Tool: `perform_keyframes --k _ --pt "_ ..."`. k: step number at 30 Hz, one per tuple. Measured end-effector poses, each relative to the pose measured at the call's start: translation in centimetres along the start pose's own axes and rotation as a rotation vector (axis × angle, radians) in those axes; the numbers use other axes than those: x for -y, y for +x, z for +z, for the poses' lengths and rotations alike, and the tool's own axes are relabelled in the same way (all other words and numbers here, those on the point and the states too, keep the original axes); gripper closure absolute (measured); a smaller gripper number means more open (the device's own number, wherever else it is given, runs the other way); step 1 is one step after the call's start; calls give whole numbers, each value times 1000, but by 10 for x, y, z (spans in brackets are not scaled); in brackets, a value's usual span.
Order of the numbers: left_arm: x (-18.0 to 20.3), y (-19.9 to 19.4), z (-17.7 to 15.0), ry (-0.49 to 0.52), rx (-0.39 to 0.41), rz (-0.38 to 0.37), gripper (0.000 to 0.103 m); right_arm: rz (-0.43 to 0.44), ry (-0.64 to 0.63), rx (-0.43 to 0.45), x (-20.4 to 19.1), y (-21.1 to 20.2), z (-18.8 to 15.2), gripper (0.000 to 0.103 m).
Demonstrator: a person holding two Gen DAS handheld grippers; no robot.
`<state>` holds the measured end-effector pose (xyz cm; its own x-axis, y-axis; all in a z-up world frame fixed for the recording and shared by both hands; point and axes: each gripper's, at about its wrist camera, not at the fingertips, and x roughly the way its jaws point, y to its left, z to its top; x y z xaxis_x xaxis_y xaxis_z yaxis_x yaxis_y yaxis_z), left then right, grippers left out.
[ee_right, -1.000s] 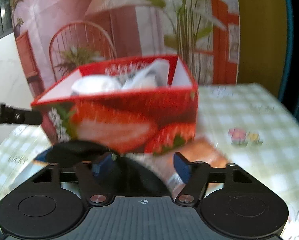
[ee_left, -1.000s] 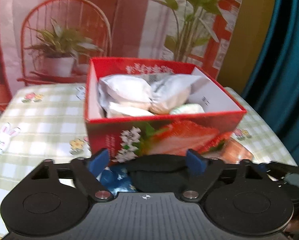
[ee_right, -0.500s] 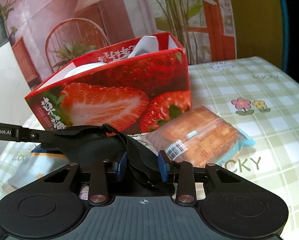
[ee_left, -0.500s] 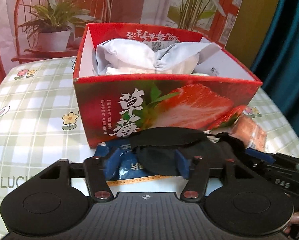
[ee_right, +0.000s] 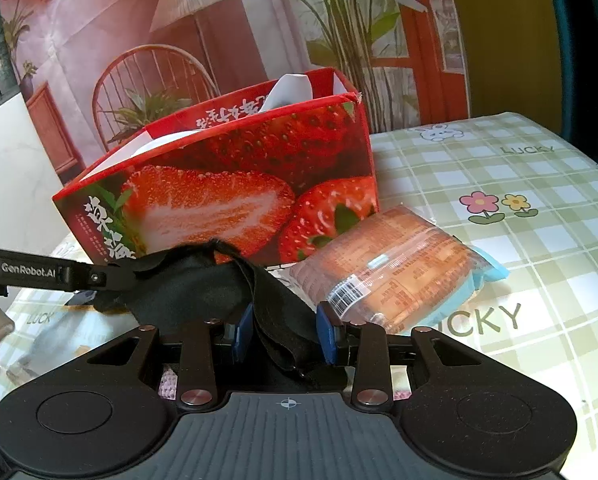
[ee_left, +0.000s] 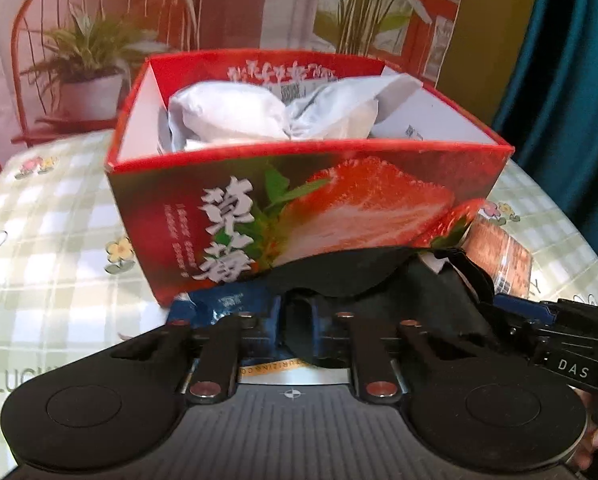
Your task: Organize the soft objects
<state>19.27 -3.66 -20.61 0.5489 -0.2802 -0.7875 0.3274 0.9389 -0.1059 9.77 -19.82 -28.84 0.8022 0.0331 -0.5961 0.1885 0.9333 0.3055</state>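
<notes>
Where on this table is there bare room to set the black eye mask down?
Bare tablecloth lies right of the strawberry box, beyond the cookie packet; more lies left of the box. In front of the box it is crowded: cookie packet, blue packet, both grippers on the eye mask.

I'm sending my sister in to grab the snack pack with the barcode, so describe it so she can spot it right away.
Find the red strawberry box on the green checked tablecloth. Beside the box's right front corner, on the cloth, lies the snack pack. Unlike the black fabric piece and the blue packet nearby, it is a clear wrapper over orange-brown contents, with a barcode and a light blue end.
</notes>
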Motion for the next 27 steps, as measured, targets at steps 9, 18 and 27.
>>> perform_keyframes --k 9,18,27 --pt "-11 -40 -6 -40 69 28 94 -36 -10 -13 -6 -9 2 65" --pt "-23 -53 -55 -148 27 46 97 -27 21 -9 -5 -23 -3 54" --pt "-29 -48 -37 -201 88 -14 55 -38 52 -18 6 -24 -15 57"
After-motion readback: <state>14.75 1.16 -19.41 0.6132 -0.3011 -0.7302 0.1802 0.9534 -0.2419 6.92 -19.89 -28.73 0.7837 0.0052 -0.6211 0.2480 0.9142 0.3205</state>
